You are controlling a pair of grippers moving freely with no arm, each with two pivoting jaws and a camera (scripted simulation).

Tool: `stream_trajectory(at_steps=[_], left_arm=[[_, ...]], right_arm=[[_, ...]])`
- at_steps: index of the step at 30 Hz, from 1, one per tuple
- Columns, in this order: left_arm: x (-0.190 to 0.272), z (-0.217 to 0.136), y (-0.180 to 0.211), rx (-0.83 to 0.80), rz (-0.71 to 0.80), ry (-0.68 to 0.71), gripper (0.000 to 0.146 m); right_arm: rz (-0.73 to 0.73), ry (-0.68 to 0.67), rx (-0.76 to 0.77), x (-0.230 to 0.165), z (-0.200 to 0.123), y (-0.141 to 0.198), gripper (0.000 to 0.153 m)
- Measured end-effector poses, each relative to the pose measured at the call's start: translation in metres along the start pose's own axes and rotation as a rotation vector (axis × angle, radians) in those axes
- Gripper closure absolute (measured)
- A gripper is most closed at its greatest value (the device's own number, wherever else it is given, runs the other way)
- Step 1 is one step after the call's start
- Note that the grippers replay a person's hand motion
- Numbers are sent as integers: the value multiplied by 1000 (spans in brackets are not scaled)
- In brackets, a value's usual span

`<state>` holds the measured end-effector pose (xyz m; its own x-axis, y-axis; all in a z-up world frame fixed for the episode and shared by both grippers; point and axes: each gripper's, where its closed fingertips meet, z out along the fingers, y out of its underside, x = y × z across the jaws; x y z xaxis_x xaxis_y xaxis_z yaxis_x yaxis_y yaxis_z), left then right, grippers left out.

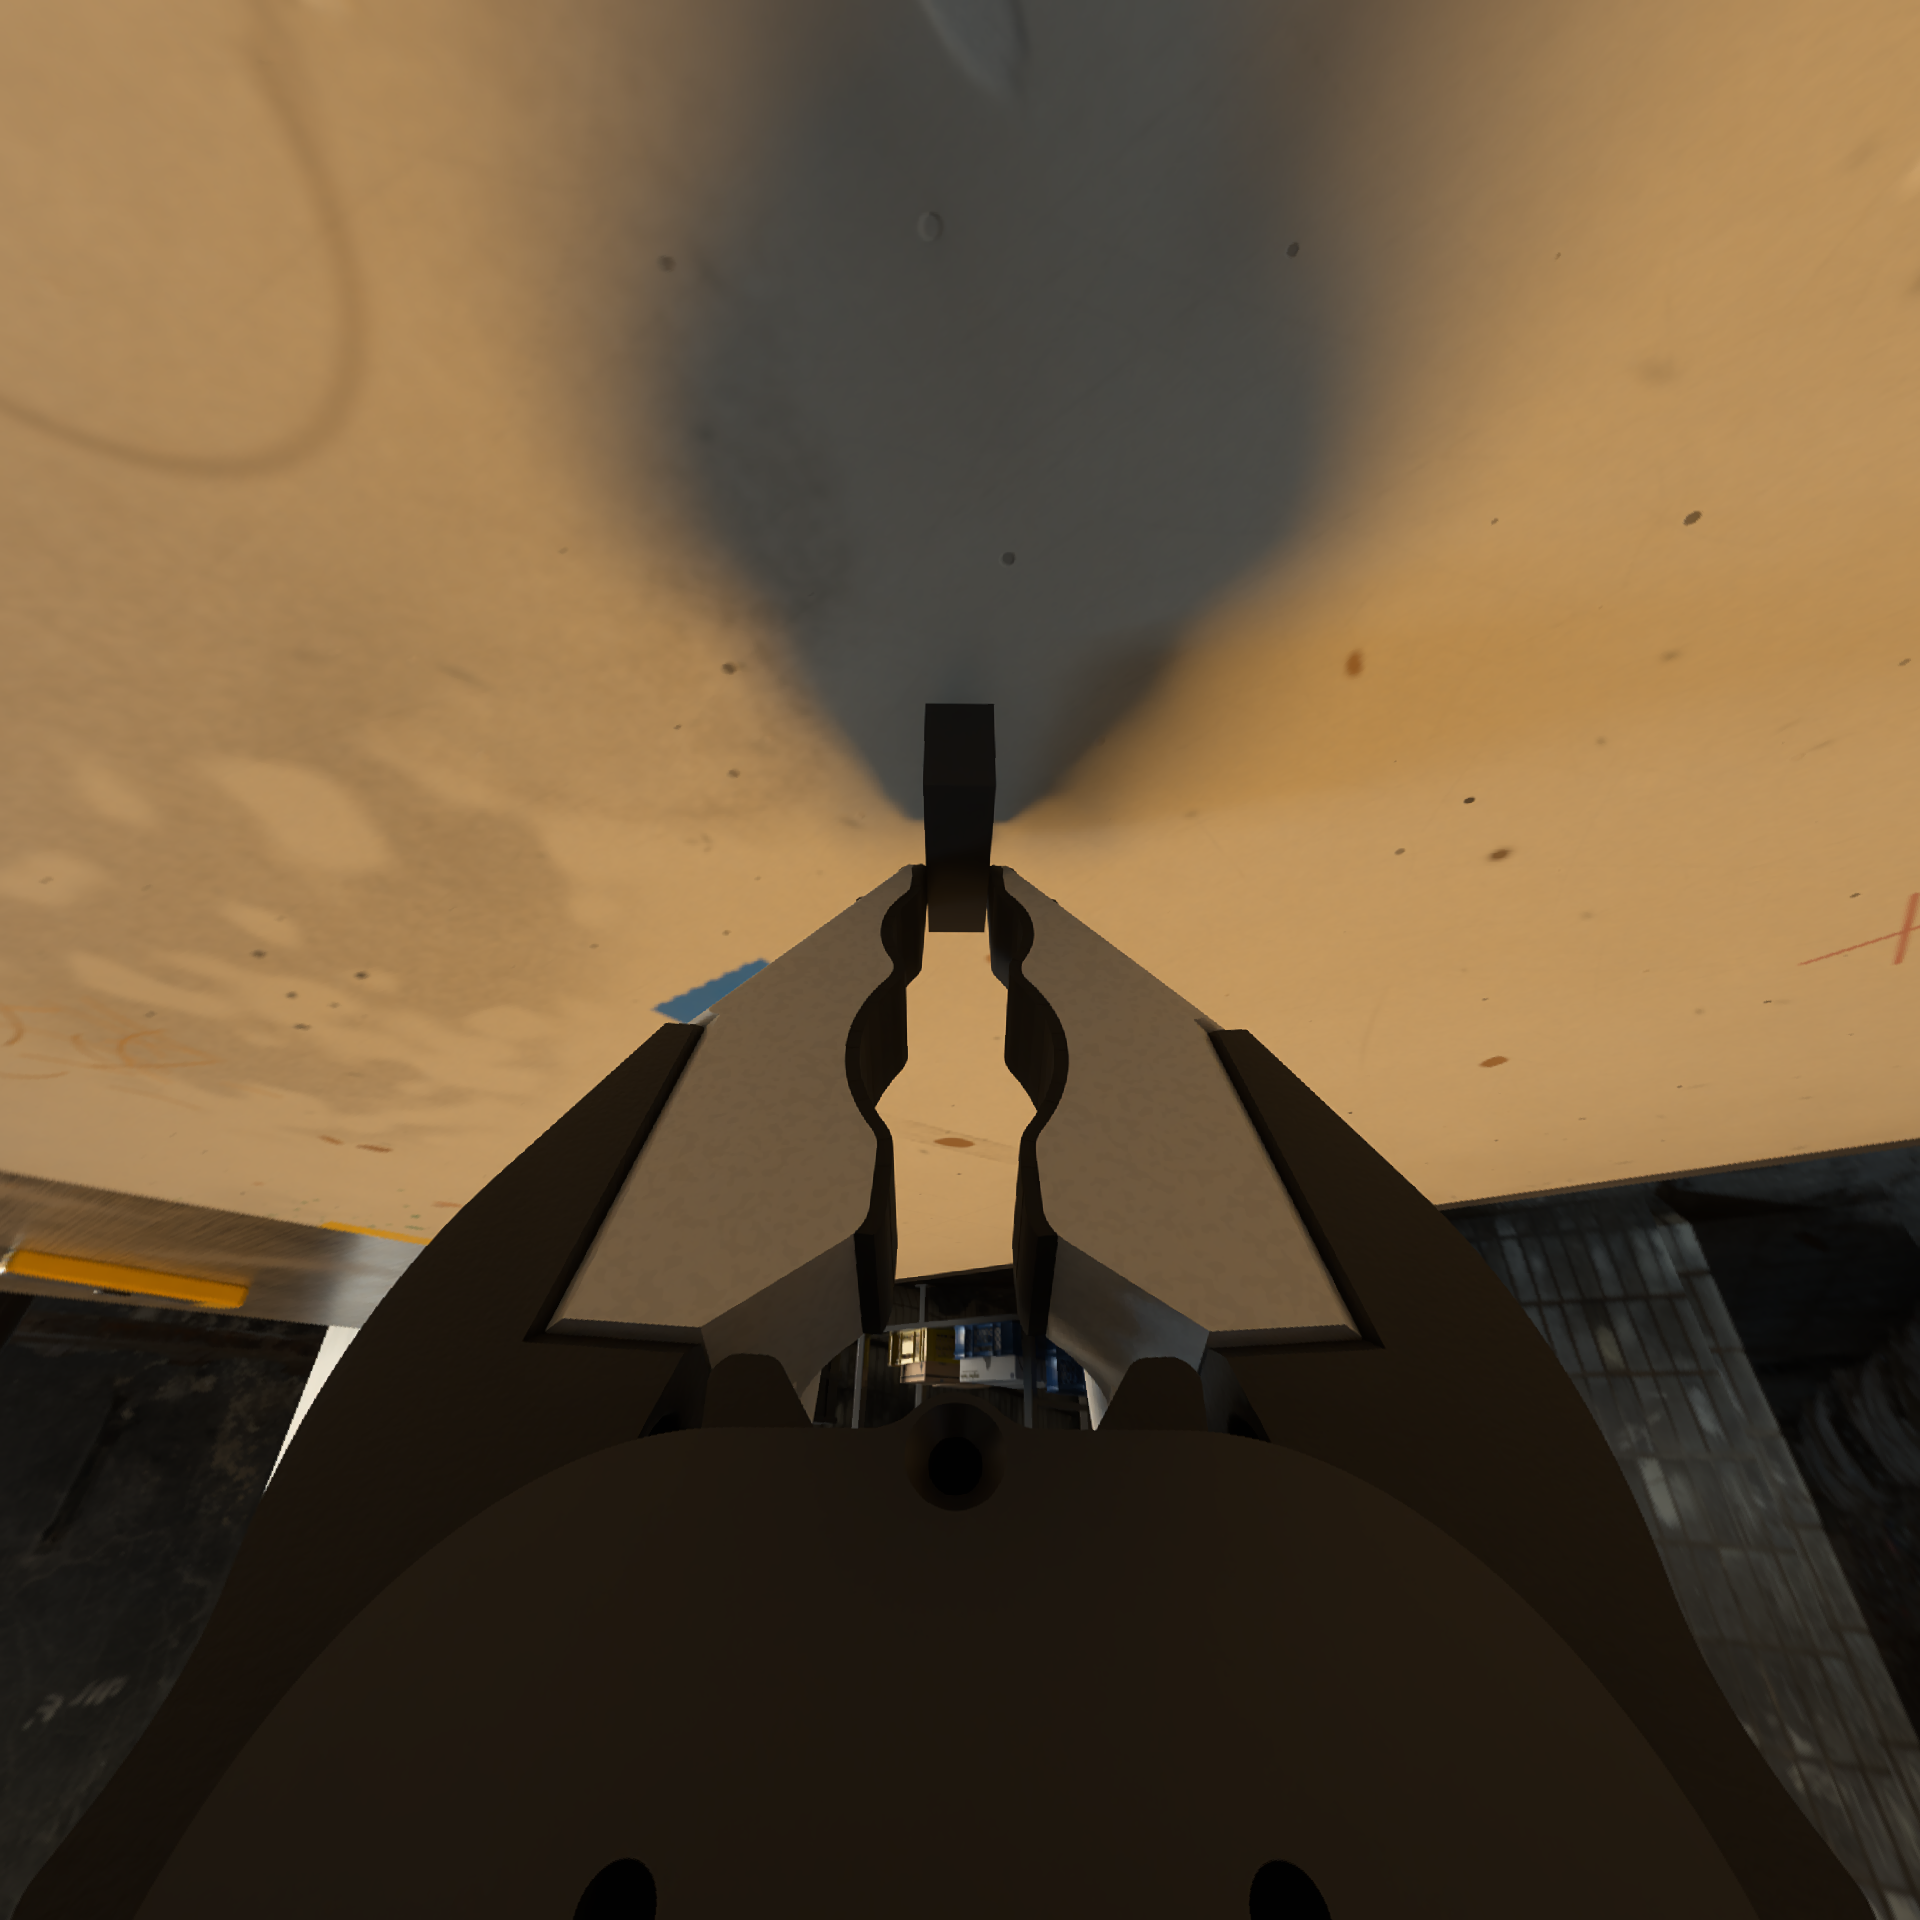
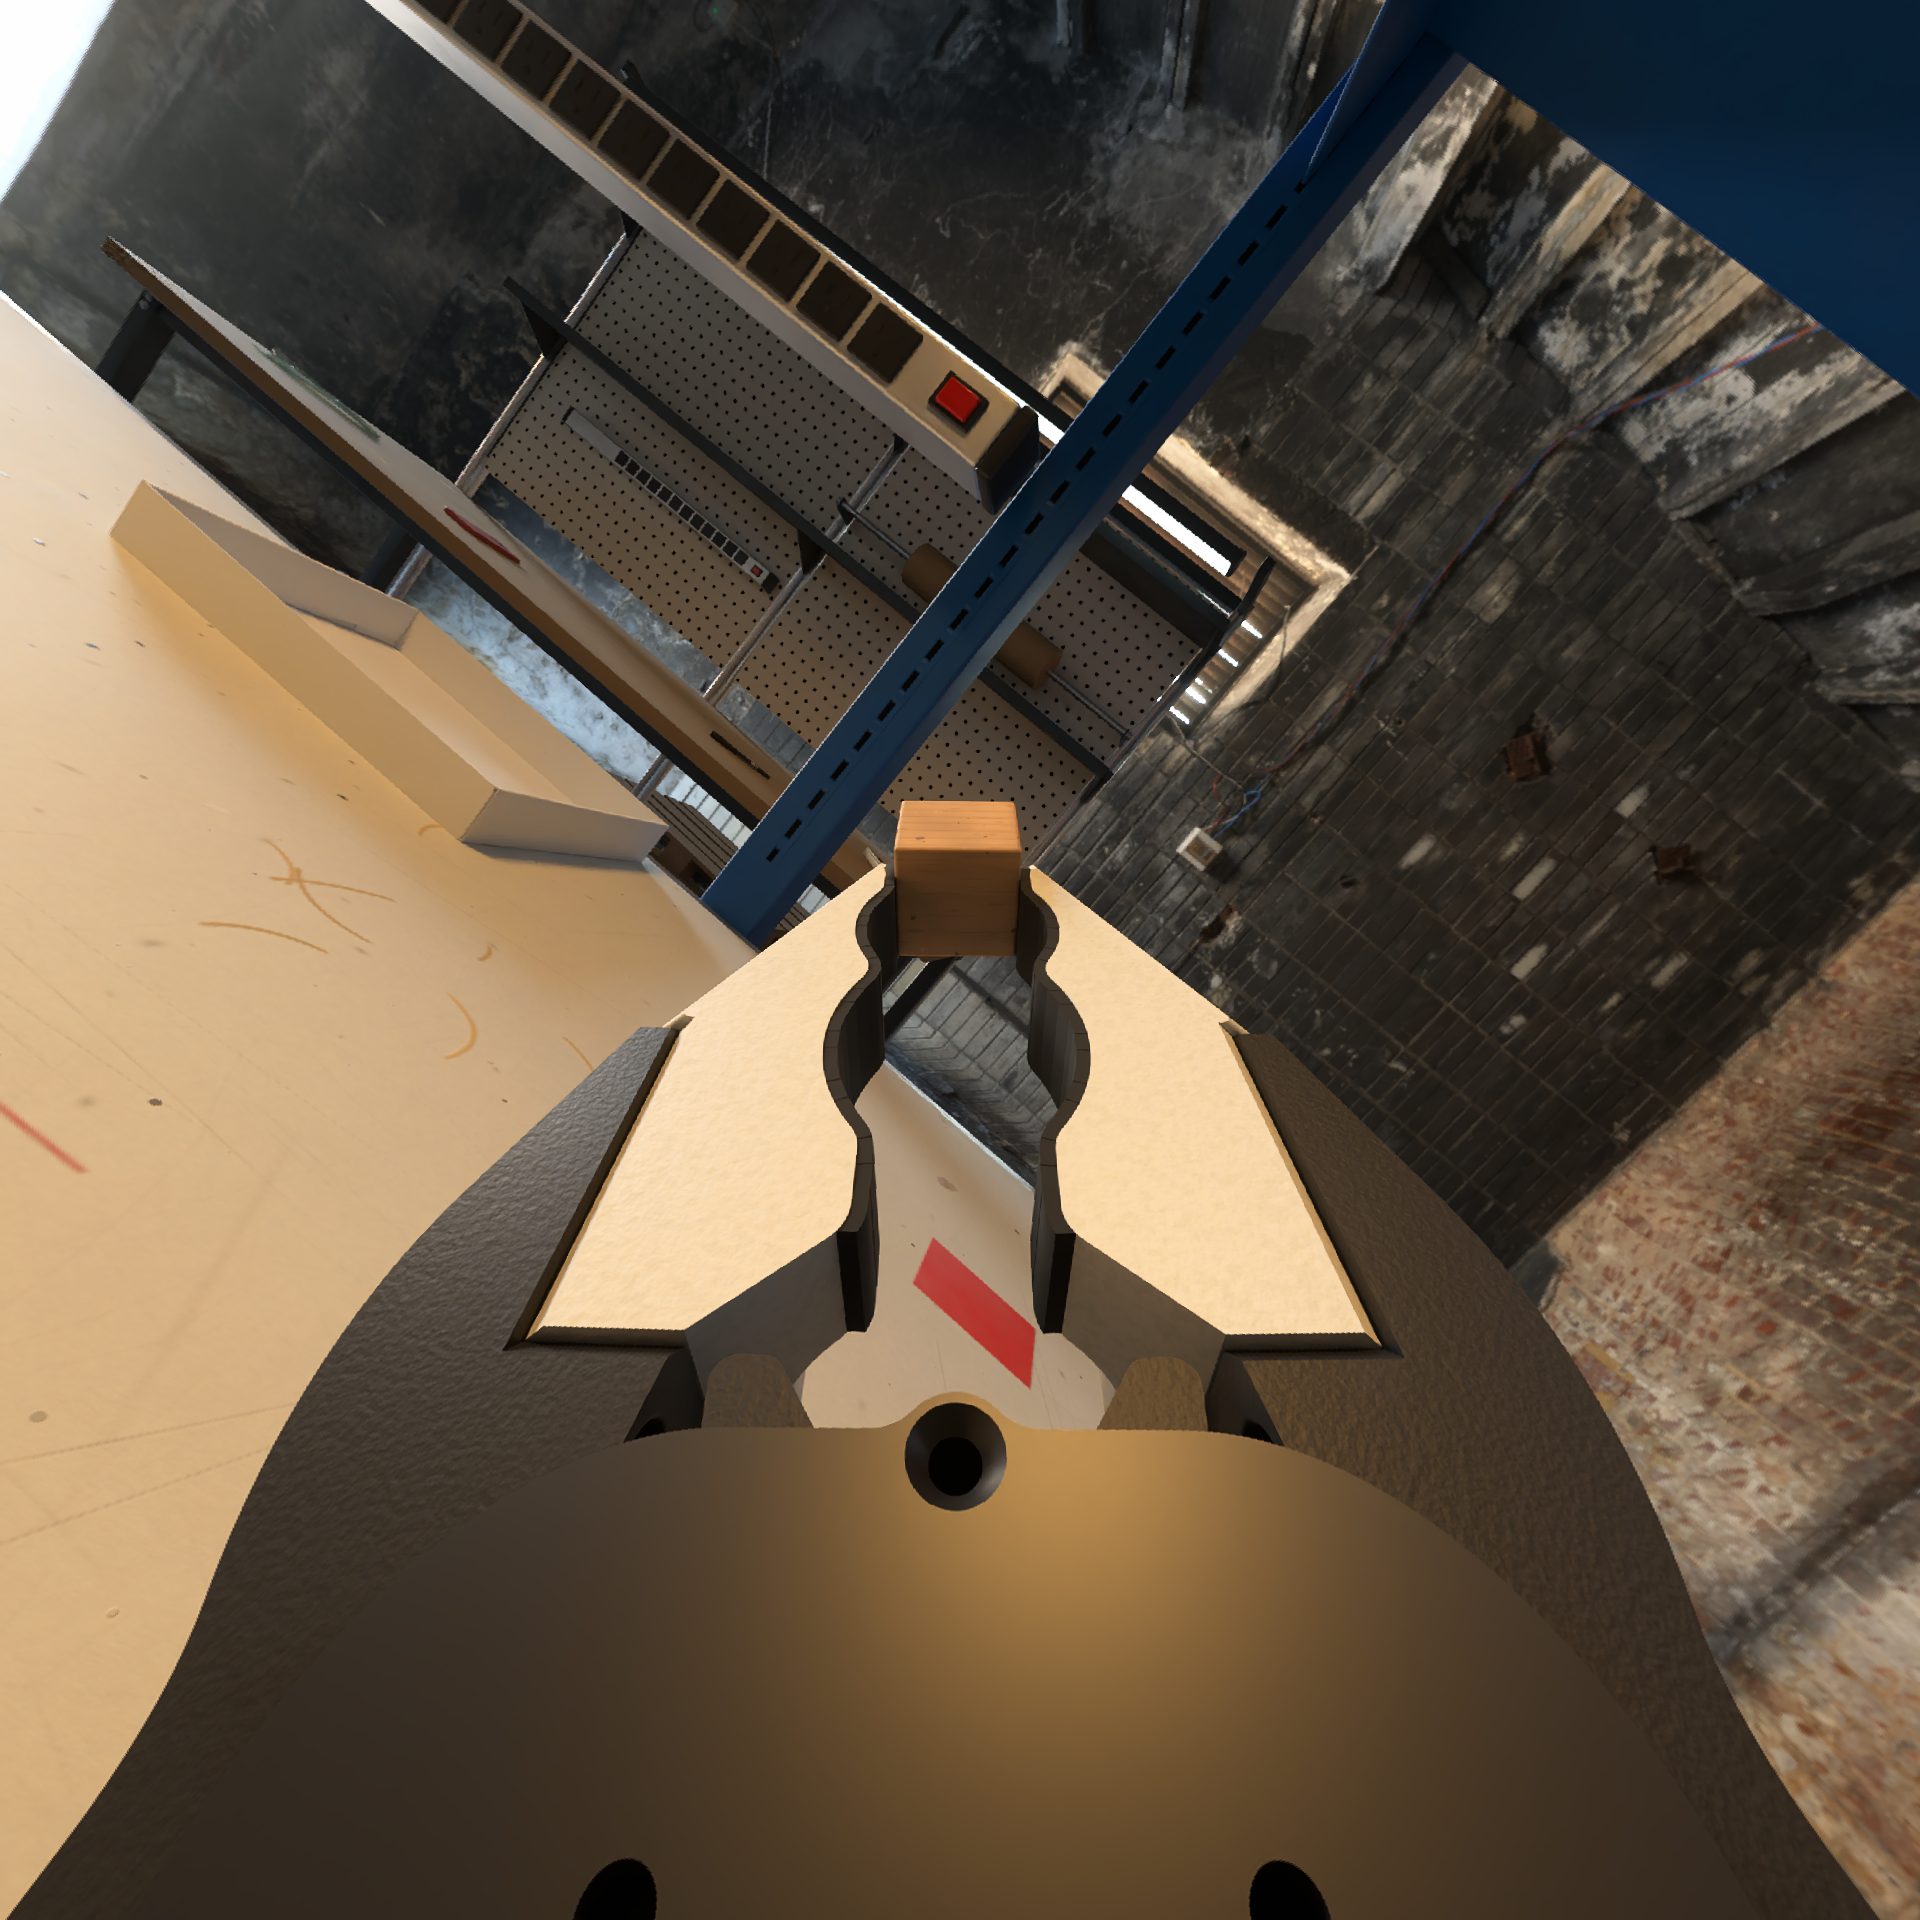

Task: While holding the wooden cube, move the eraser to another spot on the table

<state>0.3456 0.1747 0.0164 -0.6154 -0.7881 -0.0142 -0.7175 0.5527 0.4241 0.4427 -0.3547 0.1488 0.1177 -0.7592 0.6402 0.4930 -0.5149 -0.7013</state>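
Observation:
In the left wrist view my left gripper [image 1: 957,899] is shut on the eraser [image 1: 958,800], a small dark block that stands out past the fingertips just above the tan table [image 1: 416,675], over its own dark shadow. In the right wrist view my right gripper [image 2: 956,904] is shut on the wooden cube [image 2: 956,878], a light brown block held between the fingertips, lifted off the table [image 2: 208,1039] and tilted toward the room beyond.
A white shallow box [image 2: 343,665] lies on the table at the left of the right wrist view. A blue post [image 2: 1039,540] and a pegboard shelf unit [image 2: 790,540] stand behind. The table edge [image 1: 1662,1169] runs below my left gripper. A blue scrap [image 1: 707,992] lies by its left finger.

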Motion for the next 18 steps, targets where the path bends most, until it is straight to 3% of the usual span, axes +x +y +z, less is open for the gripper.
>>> stream_trajectory(at_steps=[5,11,14,18], left_arm=[[-11,-44,0,83,-12,-100,135],[-1,-159,-35,257,94,-304,135],[57,-196,-81,378,304,-222,135],[150,-190,-139,387,637,-105,135]], right_arm=[[-1,0,11,0,0,-3,131],[-22,-7,40,-2,-1,-10,131],[-12,-23,27,-7,3,-6,131],[3,-58,-6,-16,6,5,131]])
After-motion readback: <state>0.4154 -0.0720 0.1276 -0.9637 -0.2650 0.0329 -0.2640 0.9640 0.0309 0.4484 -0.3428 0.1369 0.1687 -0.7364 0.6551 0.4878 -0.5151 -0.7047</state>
